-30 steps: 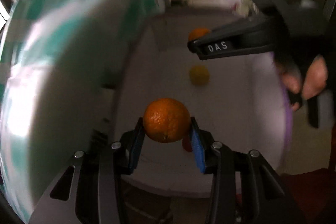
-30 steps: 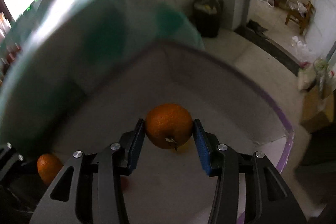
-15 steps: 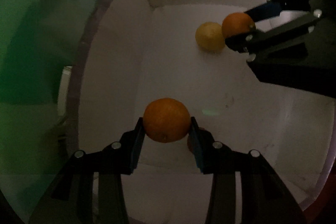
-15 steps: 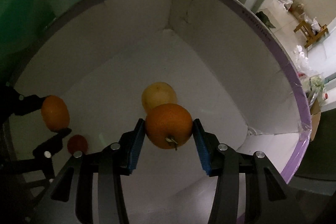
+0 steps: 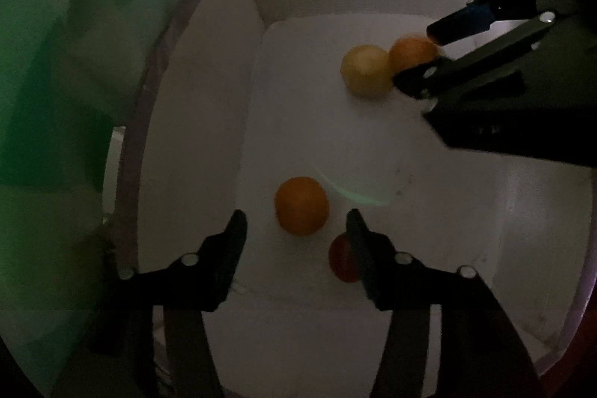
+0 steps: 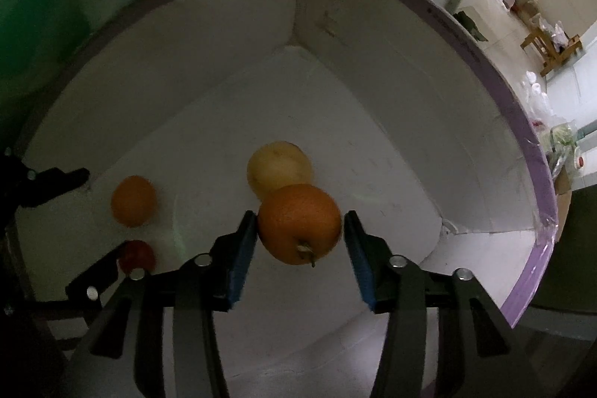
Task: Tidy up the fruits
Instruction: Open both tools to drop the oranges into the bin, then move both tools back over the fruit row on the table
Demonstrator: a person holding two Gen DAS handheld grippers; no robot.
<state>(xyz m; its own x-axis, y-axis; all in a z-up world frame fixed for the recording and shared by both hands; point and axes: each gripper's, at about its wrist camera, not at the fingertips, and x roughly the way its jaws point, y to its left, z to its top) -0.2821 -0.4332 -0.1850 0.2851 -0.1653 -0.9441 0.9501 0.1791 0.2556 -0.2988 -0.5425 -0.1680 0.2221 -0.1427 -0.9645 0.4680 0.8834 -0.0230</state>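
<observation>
While the inside of the white box (image 6: 373, 69) is dim, a small red fruit (image 5: 341, 262) is half hidden behind a finger of the left gripper (image 5: 296, 230). Its jaws have just been opening and are parted, with an orange (image 5: 301, 206) lying free between them. The right gripper (image 6: 300, 230) has likewise just been opening; its orange (image 6: 298, 222) is seen between separated pads, against a yellow fruit (image 6: 278, 166).
</observation>
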